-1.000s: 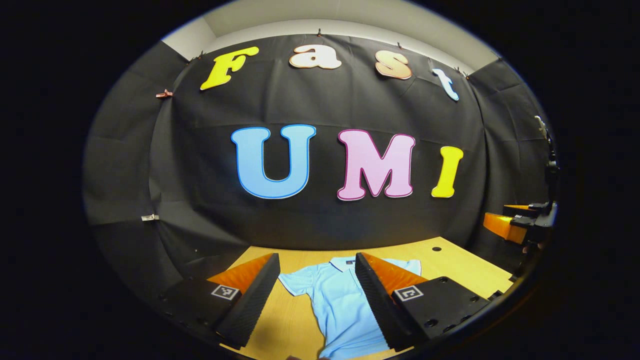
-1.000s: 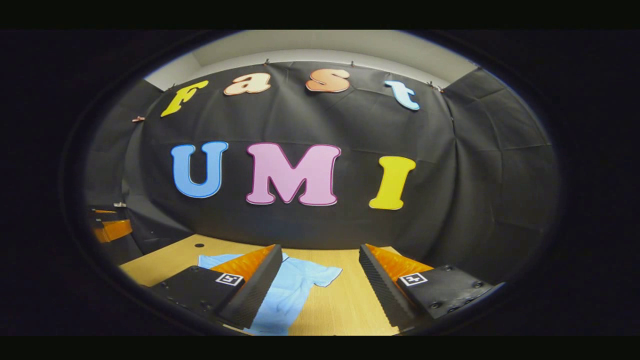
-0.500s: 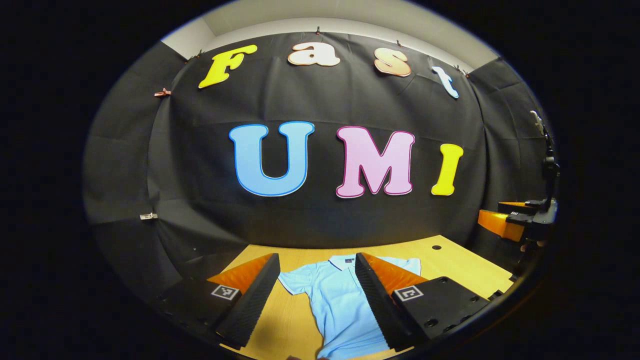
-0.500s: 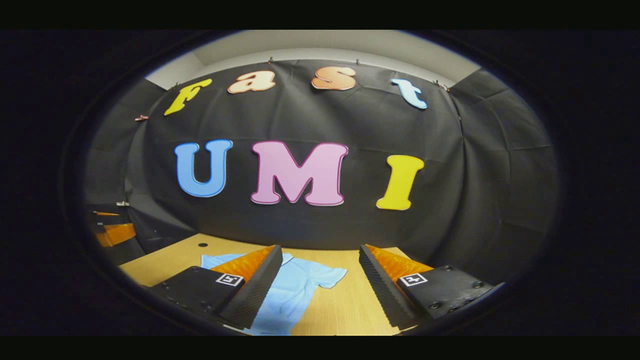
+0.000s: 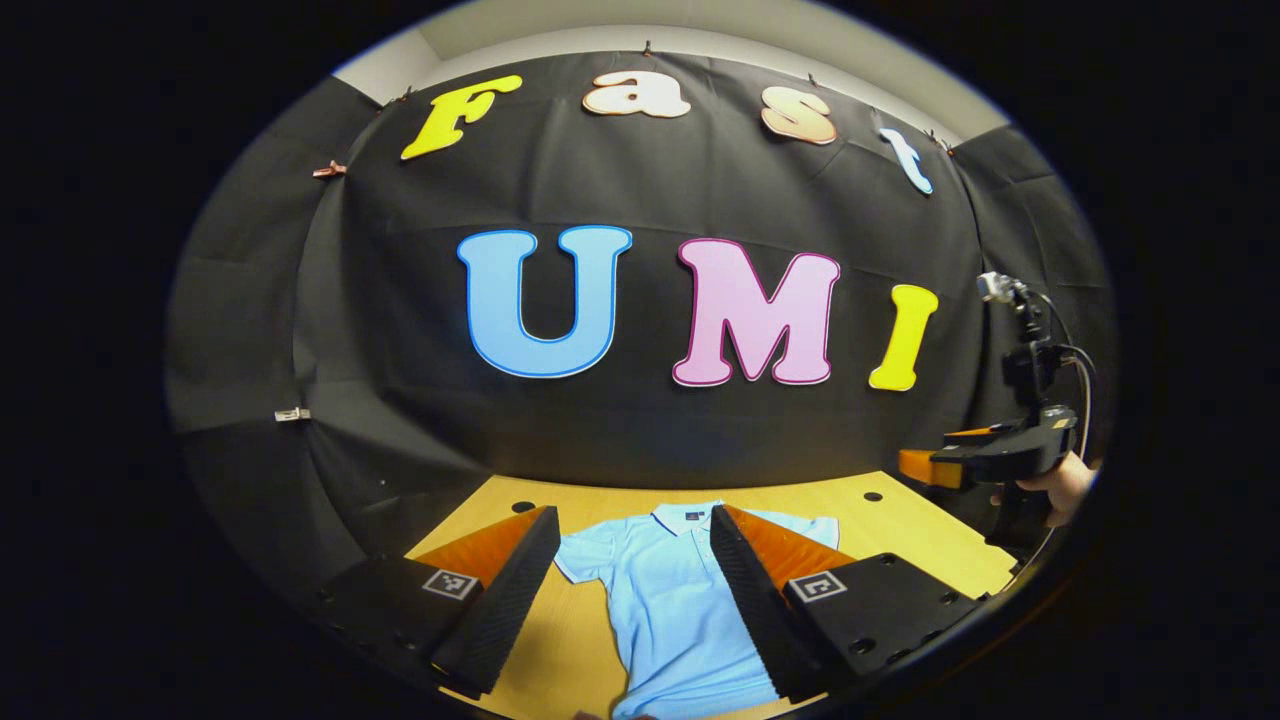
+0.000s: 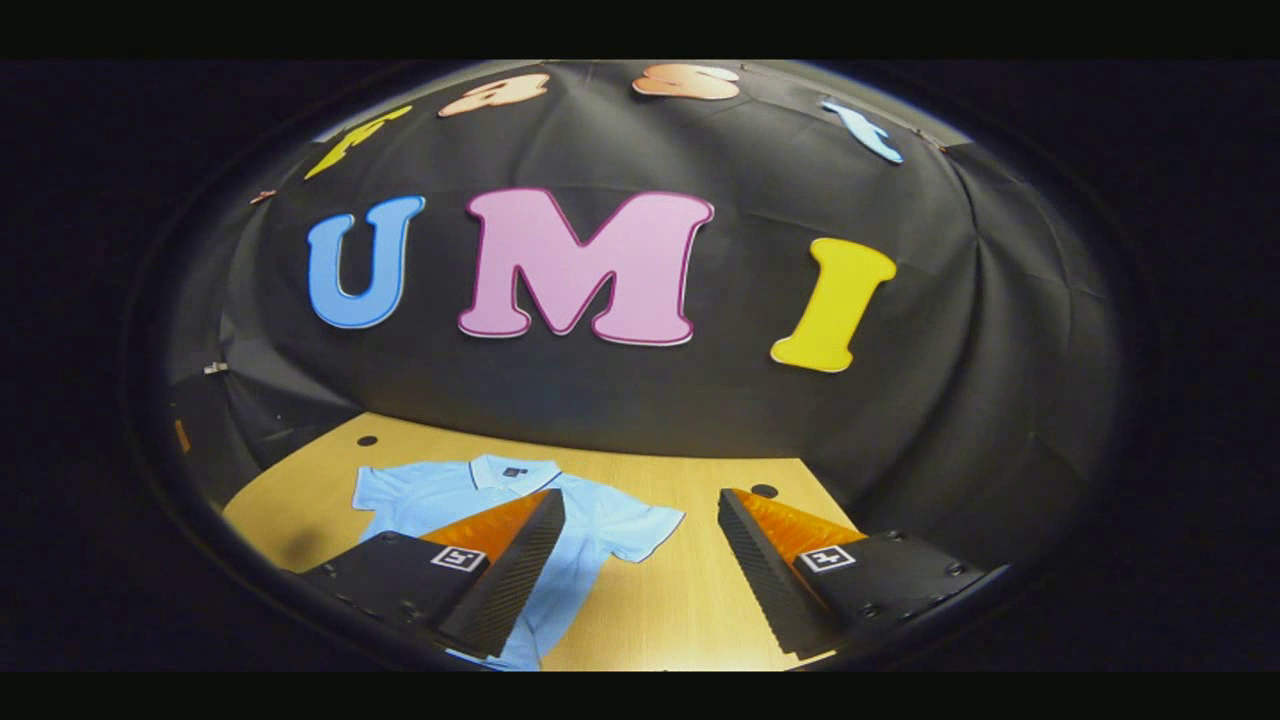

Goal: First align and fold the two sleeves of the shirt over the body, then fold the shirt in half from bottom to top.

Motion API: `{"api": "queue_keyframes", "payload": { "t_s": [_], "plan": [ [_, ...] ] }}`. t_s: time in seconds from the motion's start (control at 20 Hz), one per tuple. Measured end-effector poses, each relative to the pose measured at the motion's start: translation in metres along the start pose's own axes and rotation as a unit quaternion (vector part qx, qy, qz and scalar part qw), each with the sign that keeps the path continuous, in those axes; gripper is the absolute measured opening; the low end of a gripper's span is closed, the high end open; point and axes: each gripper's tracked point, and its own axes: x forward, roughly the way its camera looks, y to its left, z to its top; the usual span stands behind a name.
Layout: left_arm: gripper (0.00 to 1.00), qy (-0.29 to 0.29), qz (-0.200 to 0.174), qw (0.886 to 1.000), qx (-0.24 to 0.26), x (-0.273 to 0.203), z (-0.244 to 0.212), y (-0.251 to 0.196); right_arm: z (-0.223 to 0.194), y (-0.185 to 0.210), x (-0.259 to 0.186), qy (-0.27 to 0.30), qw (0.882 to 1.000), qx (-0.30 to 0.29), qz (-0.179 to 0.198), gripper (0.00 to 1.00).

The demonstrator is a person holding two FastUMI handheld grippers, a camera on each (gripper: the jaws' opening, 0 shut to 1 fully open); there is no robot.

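Note:
A light blue polo shirt lies flat on the wooden table, collar toward the back wall, both short sleeves spread out. My left gripper hovers open above its left half, well off the cloth. In the right gripper view the shirt lies at the lower left with its right sleeve between the fingers of my right gripper, which is open and held high. The right gripper also appears far right in the left gripper view, held by a hand.
The table has small round holes near its back corners. Black cloth walls close the booth at the back and both sides. Bare wood lies right of the shirt.
The right gripper has moved forward and tilted down, so more of the shirt and table shows. The left gripper has shifted slightly. The shirt has not moved.

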Motion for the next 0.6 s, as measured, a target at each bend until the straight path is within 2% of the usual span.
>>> {"api": "queue_keyframes", "payload": {
  "t_s": [0.25, 0.45, 0.6],
  "plan": [
    [0.97, 0.008, 0.016, 1.000, 0.007, 0.010, 0.001, 0.003, -0.045, 0.003, 0.072, 0.083, 0.996, 0.029, 0.019, 0.97],
    [0.97, 0.026, 0.025, 0.999, 0.001, 0.026, -0.006, 0.005, -0.092, -0.006, 0.128, 0.155, 0.987, 0.045, 0.023, 0.95],
    [0.97, 0.041, 0.035, 0.999, -0.007, 0.041, -0.013, 0.011, -0.127, -0.009, 0.163, 0.203, 0.977, 0.061, 0.023, 0.97]
  ]
}}
